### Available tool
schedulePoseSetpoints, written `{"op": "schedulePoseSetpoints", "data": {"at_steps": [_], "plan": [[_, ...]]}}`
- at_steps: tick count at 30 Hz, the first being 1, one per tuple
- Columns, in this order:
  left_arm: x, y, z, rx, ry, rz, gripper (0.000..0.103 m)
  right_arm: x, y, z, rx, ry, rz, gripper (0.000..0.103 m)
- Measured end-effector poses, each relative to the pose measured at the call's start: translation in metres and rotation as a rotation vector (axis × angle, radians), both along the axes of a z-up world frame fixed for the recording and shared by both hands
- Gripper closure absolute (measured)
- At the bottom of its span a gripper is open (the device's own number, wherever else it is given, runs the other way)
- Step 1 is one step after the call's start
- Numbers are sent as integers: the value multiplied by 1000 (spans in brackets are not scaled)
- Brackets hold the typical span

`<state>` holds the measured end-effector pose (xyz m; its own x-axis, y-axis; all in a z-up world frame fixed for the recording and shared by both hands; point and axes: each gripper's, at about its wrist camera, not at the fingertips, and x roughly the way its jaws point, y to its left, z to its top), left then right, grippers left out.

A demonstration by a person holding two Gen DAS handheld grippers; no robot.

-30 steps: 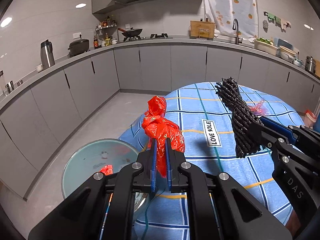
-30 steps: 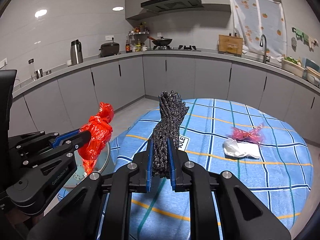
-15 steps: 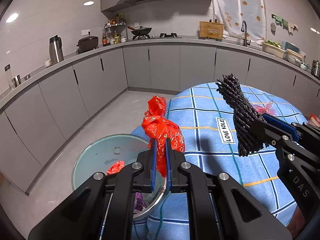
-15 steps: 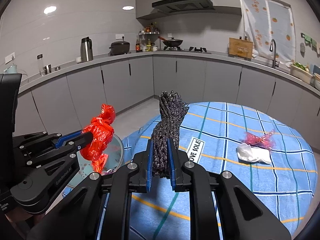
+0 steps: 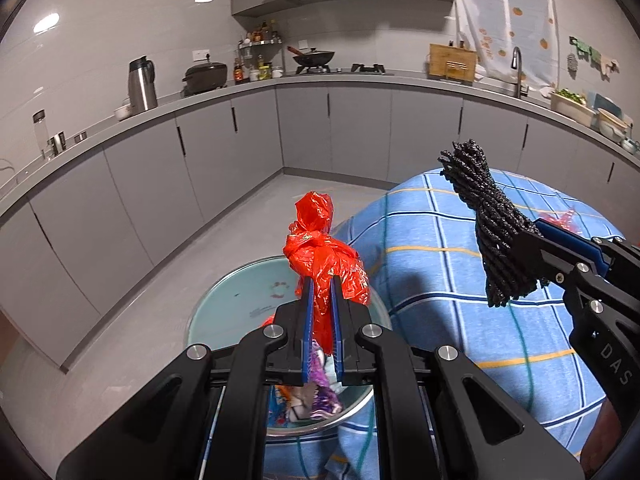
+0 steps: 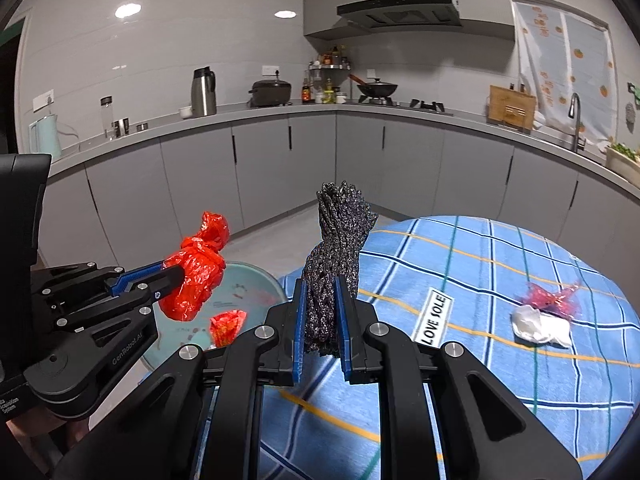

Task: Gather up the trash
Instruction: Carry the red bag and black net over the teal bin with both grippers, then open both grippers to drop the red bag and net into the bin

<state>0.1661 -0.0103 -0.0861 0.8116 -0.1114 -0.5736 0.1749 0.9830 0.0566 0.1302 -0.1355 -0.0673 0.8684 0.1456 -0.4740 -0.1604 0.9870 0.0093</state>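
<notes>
Left gripper [image 5: 321, 292]: you are clamping the red bag [image 5: 322, 256], holding it above the bin [image 5: 224, 312] for dropping.
Right gripper [image 6: 321, 300]: you are pinching the black bundle [image 6: 338, 248] at the bin's 3 o'clock, over the desk [image 6: 500, 264].
Hidden: bin contents are showing only partly; the white scrap [image 6: 540, 326] is waiting at the desk's 3 o'clock.

In the left wrist view, the bin [image 5: 240, 304] now lies directly beneath the left tool [image 5: 321, 296] and its red bag [image 5: 320, 256], having shifted from lower left toward centre. The checked desk [image 5: 440, 280] has shifted right; bin contents are exposed.
</notes>
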Motion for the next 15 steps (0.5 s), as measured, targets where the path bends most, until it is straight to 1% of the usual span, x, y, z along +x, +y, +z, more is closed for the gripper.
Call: {"op": "schedulePoseSetpoints", "data": {"at_steps": [15], "plan": [[6,41,-4,1,17,100,95,12,34,2,7,-6,118,88]]}}
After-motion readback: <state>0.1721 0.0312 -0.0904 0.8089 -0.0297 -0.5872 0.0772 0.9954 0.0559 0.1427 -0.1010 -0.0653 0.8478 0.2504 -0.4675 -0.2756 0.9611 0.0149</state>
